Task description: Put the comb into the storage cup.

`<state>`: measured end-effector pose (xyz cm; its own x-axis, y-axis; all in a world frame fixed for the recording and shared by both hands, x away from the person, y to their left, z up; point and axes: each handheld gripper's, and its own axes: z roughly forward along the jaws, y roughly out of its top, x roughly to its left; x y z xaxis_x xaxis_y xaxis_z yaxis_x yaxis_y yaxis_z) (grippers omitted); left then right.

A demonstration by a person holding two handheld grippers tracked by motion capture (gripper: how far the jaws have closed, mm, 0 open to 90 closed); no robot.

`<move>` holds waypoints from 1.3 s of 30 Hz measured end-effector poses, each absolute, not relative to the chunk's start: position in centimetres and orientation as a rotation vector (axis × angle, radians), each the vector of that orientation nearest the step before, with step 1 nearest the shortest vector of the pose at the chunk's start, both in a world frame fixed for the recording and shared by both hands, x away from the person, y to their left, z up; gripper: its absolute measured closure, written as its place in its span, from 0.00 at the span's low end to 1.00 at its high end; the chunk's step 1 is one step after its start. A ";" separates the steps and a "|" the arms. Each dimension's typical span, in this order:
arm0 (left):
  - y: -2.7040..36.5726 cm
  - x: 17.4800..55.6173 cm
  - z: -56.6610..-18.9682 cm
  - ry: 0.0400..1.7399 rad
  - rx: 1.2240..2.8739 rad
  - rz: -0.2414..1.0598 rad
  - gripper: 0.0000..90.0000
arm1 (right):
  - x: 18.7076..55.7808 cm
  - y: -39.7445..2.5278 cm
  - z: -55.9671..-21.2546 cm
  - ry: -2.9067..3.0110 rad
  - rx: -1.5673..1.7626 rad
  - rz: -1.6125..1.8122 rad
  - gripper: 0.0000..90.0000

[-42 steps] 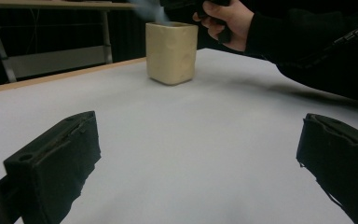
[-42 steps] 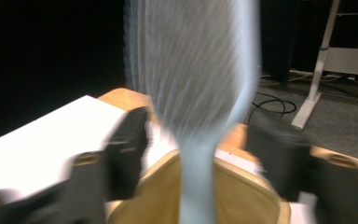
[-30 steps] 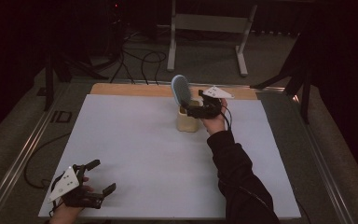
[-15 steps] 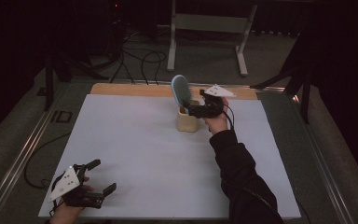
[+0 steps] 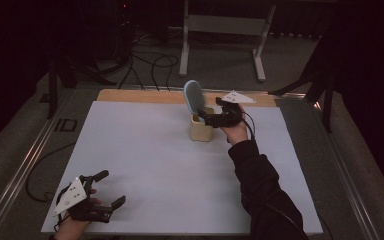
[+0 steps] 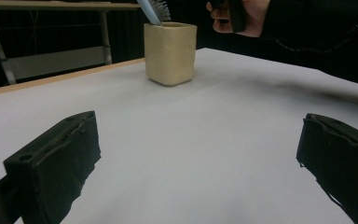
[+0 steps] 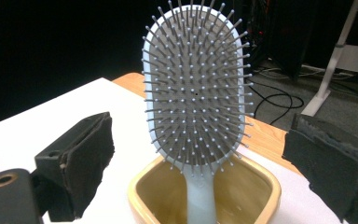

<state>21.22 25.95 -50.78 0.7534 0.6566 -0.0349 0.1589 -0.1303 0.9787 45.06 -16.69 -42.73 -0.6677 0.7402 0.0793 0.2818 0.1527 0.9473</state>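
Note:
A pale blue hairbrush stands upright with its handle down in a cream square cup, bristles facing my right gripper. That gripper is open, its jaws spread either side of the brush without touching it. From above, the cup sits far centre on the white table sheet, the brush head rises out of it, and the right gripper hovers just right of its rim. My left gripper rests open at the near left corner. It faces the cup from far off, holding nothing.
A wooden strip edges the table's far side. Beyond it on the floor are cables and a metal stand. A dark-sleeved forearm crosses the right half of the sheet.
The right gripper has drawn back slightly to the right of the cup. The brush, the cup and the left gripper are where they were.

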 end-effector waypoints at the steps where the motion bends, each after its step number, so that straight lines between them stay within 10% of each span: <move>1: 26.0 21.2 -50.8 0.655 1.676 0.485 0.00 | 45.0 -16.7 -42.6 2.031 0.969 1.527 0.08; 39: 26.0 21.0 -50.7 0.655 1.671 0.486 0.00 | 39.3 -20.4 -43.0 2.088 0.945 1.509 0.09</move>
<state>21.03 26.00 -50.71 0.7531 0.6570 -0.0357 0.1561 -0.1257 0.9797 39.32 -20.36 -43.04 -0.6943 0.7163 0.0697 0.2908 0.1907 0.9376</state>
